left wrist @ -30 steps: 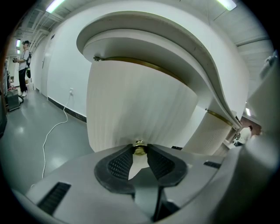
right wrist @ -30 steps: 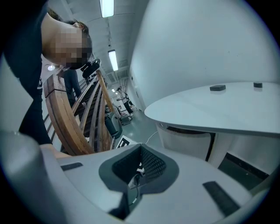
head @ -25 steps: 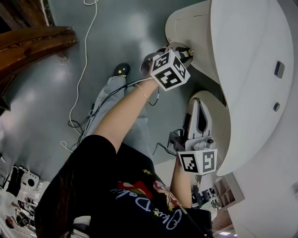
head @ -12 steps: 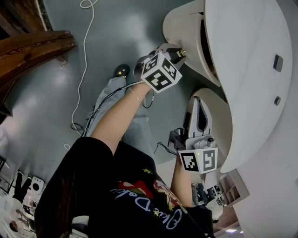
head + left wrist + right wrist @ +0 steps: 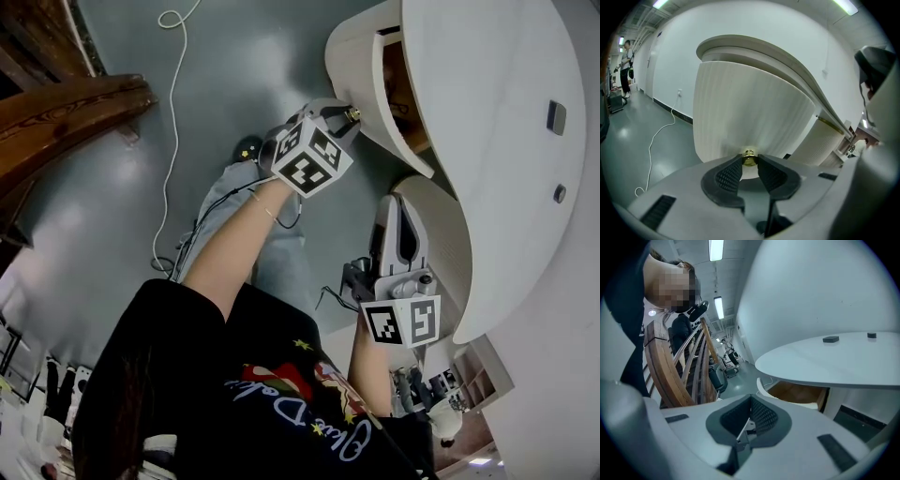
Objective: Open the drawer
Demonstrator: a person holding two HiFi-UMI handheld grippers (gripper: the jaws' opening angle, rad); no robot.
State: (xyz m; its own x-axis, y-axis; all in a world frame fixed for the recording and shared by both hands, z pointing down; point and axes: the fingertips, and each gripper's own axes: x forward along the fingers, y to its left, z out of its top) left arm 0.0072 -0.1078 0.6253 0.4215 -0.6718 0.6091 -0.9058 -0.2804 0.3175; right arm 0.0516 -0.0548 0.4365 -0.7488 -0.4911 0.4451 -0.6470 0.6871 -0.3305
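Note:
The curved white drawer front (image 5: 349,58) stands pulled out from the white desk (image 5: 497,112), and its wooden inside (image 5: 405,94) shows. My left gripper (image 5: 349,116) is shut on the small brass knob (image 5: 749,158) at the middle of the ribbed drawer front (image 5: 740,112); both black pads (image 5: 729,176) press on the knob's sides. My right gripper (image 5: 397,204) hangs lower, beside a second curved white front (image 5: 441,253), touching nothing. In the right gripper view its jaws (image 5: 750,404) are shut and empty, with the open drawer (image 5: 797,395) beyond them.
A wooden stair rail (image 5: 66,98) lies at the left and a white cable (image 5: 173,112) runs across the grey floor. The person's leg and dark shoe (image 5: 247,146) are below the drawer. Two small dark objects (image 5: 556,117) sit on the desktop.
The left gripper has moved left, away from the desk, with the knob in it. The drawer has slid out and its wooden inside now shows. The right gripper has stayed put.

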